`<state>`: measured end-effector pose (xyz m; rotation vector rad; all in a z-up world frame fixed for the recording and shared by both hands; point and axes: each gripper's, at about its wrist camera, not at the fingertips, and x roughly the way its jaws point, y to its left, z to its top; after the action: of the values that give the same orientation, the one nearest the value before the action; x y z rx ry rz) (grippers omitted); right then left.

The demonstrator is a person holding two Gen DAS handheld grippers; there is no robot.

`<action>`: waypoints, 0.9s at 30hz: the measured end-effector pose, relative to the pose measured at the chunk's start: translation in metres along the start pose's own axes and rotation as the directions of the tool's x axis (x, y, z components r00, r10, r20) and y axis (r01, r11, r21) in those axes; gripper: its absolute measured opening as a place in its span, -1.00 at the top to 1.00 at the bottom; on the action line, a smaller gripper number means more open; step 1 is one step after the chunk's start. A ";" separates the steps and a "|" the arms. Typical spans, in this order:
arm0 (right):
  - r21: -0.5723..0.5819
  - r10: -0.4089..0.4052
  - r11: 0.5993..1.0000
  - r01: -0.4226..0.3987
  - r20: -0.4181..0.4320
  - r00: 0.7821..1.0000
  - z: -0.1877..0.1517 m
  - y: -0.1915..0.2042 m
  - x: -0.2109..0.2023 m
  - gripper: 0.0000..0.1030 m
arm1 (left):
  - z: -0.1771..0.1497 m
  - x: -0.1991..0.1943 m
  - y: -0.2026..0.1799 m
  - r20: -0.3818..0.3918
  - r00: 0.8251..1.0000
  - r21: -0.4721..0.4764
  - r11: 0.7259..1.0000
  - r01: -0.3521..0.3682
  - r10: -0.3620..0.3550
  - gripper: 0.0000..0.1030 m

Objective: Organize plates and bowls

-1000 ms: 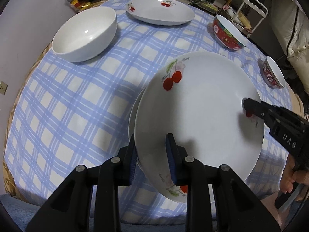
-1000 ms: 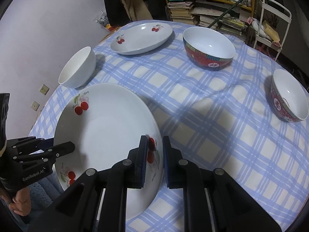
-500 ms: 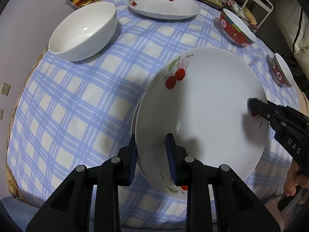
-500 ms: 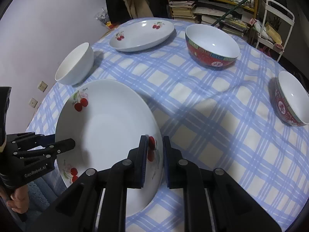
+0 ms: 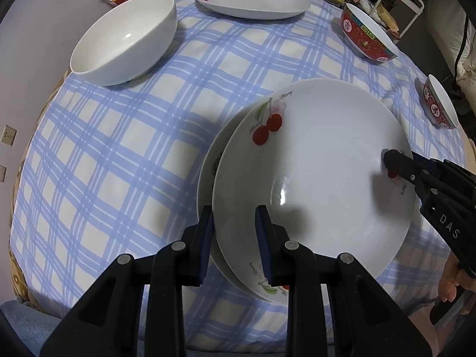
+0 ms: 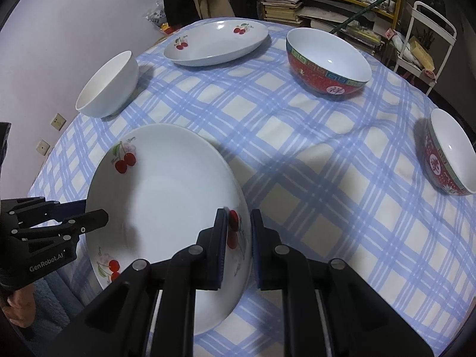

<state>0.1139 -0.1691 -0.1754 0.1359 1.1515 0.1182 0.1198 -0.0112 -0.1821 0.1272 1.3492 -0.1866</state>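
A white cherry-print plate (image 5: 321, 160) lies on top of a second cherry plate whose rim (image 5: 205, 172) shows under its left edge, at the near side of the checked table. My left gripper (image 5: 235, 232) straddles the near-left rim of the stack with a gap beside the pads. My right gripper (image 6: 238, 238) straddles the top plate's right rim (image 6: 235, 196), jaws slightly parted; it also shows in the left wrist view (image 5: 398, 163). A third cherry plate (image 6: 217, 43), a white bowl (image 6: 108, 84), a large red bowl (image 6: 327, 62) and a small red bowl (image 6: 449, 154) stand apart.
The blue checked tablecloth (image 6: 312, 163) covers a round table. A wall with sockets (image 6: 58, 122) is at the left. Shelves of books (image 6: 285, 6) and a white rack (image 6: 425, 44) stand behind the table.
The top plate has come down and sits more squarely on the lower plate. My right gripper's jaws have opened a little around its rim. Both cameras moved slightly nearer.
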 end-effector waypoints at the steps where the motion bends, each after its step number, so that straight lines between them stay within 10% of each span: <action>1: -0.003 -0.003 1.000 0.003 -0.002 1.000 0.000 0.001 0.000 0.68 | 0.000 0.001 -0.002 0.001 1.000 0.003 1.000 -0.009 0.009 0.48; 27: -0.047 -0.057 0.997 0.056 -0.006 0.998 -0.002 0.005 -0.003 0.68 | 0.003 -0.001 0.017 -0.018 0.996 -0.057 0.995 0.081 -0.082 0.47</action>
<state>0.1105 -0.1642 -0.1728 0.0618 1.1580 0.0954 0.1257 0.0052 -0.1807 0.0270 1.3798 -0.2166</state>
